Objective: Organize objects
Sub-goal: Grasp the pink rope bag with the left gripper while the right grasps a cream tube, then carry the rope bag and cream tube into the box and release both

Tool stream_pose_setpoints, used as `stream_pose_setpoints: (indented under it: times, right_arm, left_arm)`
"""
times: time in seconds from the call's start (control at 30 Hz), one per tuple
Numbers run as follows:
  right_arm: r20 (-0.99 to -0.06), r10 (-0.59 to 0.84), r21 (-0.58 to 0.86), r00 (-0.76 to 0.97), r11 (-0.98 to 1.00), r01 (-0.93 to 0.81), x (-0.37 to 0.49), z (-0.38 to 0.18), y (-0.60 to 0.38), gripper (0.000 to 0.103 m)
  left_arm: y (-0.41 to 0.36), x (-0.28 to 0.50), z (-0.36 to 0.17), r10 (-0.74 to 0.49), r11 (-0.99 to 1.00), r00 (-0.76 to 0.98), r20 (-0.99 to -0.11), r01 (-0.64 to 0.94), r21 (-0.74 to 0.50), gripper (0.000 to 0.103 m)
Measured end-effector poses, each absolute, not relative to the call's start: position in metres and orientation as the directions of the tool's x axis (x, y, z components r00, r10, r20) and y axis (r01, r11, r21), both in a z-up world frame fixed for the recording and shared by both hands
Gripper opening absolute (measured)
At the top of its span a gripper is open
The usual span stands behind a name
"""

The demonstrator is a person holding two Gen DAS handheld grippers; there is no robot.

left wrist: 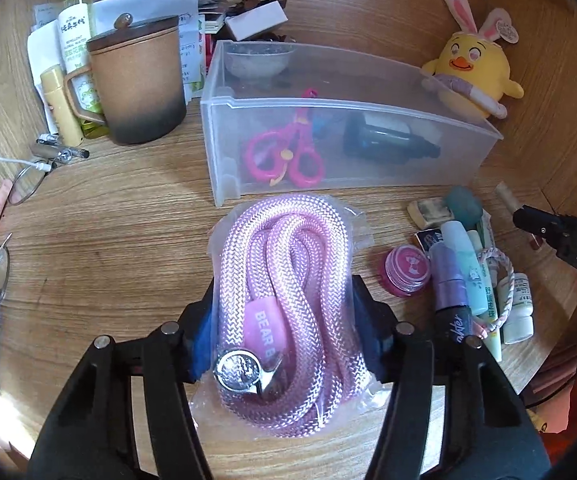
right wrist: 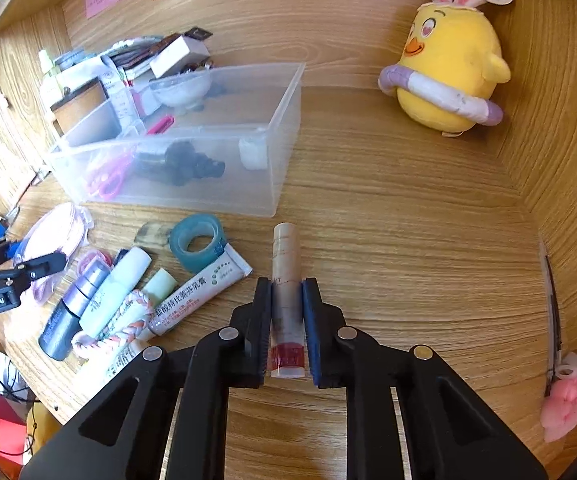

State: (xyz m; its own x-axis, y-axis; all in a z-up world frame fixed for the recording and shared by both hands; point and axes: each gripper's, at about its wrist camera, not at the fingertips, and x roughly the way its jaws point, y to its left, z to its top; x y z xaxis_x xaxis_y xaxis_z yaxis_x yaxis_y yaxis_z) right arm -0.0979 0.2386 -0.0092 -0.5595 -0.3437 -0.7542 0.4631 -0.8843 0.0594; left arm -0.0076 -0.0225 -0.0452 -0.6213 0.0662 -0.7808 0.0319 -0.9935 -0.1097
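Observation:
A coiled pink rope in a clear bag [left wrist: 284, 240] lies on the wooden desk, in front of a clear plastic bin [left wrist: 368, 104]. My left gripper [left wrist: 284, 292] straddles the bag, and both pads press against its sides. The bin holds pink scissors [left wrist: 284, 156] and a dark bottle [left wrist: 388, 140]. In the right wrist view my right gripper [right wrist: 287, 284] is shut on a beige lip tube with a red end [right wrist: 285, 256], which lies flat on the desk to the right of the bin [right wrist: 160, 136]. The left gripper [right wrist: 48, 264] shows at the left edge.
A heap of tubes, a bracelet and small bottles [right wrist: 128, 304] lies between the two grippers, with a teal tape roll [right wrist: 198, 242] and a pink jar [left wrist: 407, 272]. A brown mug [left wrist: 140, 84], glasses [left wrist: 28, 180] and a yellow chick plush [right wrist: 448, 60] stand around.

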Motion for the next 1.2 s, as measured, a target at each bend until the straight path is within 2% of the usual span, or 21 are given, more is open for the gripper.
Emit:
stream_pose_setpoints:
  times: [0.1,0.13,0.73,1.0,1.2]
  right_arm:
    - [-0.732,-0.357,0.063,-0.581,-0.883,0.465,-0.098,0.003,0.242,0.014]
    - [-0.722,-0.361,0.06,-0.59,-0.883,0.466,-0.099,0.008,0.241,0.014]
    - [-0.574,-0.467,0.069,-0.673,-0.846,0.528,-0.113,0.067,0.21,0.014]
    - [-0.549,-0.496,0.065,-0.673,-0.828,0.557,-0.13,0.08,0.186,0.014]
    - [-0.565,-0.501,0.065,-0.656,-0.819,0.57,-0.147,0.079,0.167,0.014]
  left_arm:
    - [-0.026,-0.01,-0.036,0.064,-0.991,-0.647,-0.76,0.047,-0.123,0.055]
    - [-0.028,-0.008,-0.031,0.064,-0.99,-0.658,-0.75,0.051,-0.129,0.051]
    - [-0.03,-0.023,0.056,0.044,-0.991,-0.826,-0.561,0.035,-0.129,0.05]
    - [-0.035,-0.053,0.077,0.041,-0.992,-0.848,-0.528,0.028,-0.122,0.05]
    - [-0.04,-0.08,0.071,0.027,-0.989,-0.832,-0.553,0.057,-0.134,0.05]
